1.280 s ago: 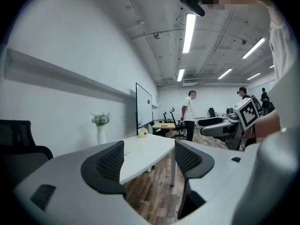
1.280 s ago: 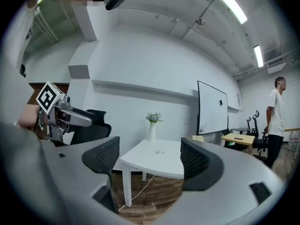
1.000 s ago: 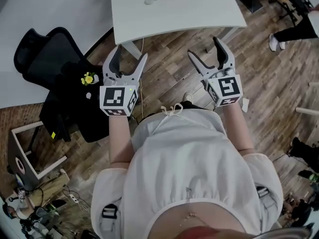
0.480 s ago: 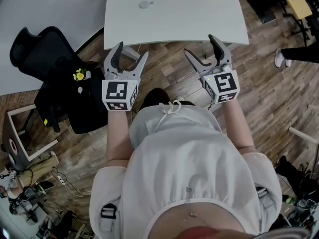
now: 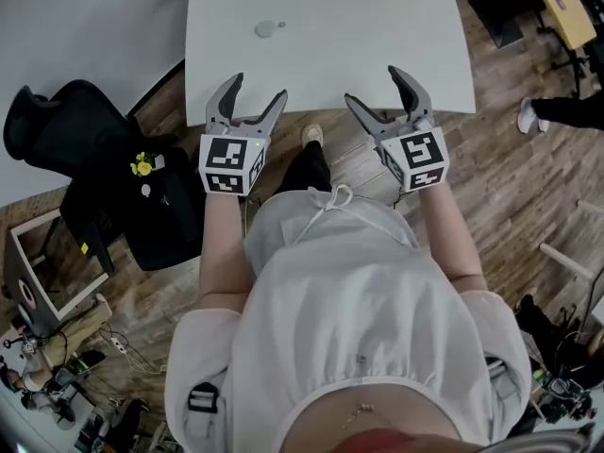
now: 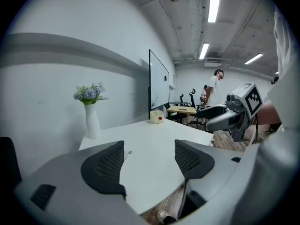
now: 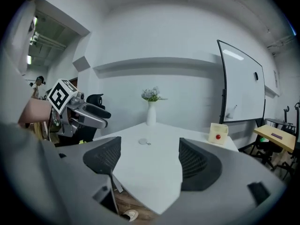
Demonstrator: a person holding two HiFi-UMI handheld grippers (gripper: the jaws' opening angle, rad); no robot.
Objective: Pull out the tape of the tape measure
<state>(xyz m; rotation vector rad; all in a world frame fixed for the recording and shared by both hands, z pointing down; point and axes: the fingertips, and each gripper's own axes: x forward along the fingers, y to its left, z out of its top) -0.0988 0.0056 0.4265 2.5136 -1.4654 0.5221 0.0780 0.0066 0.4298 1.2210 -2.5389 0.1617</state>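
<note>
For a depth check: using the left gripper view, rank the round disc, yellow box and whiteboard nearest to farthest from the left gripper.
1. Round disc, on the table just beyond the left gripper.
2. Yellow box, at the table's far end.
3. Whiteboard, upright behind the box.

bright, even | ceiling strip lights [image 6: 213, 3] | fisheye edges dark, warped

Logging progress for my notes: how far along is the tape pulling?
Done: nothing; the small round grey object, presumably the tape measure, lies untouched on the white table. In hand: nothing; the left hand-held gripper and right hand-held gripper hover open and empty before the table's near edge. Left: reach it, grip it, pull out the tape.
</note>
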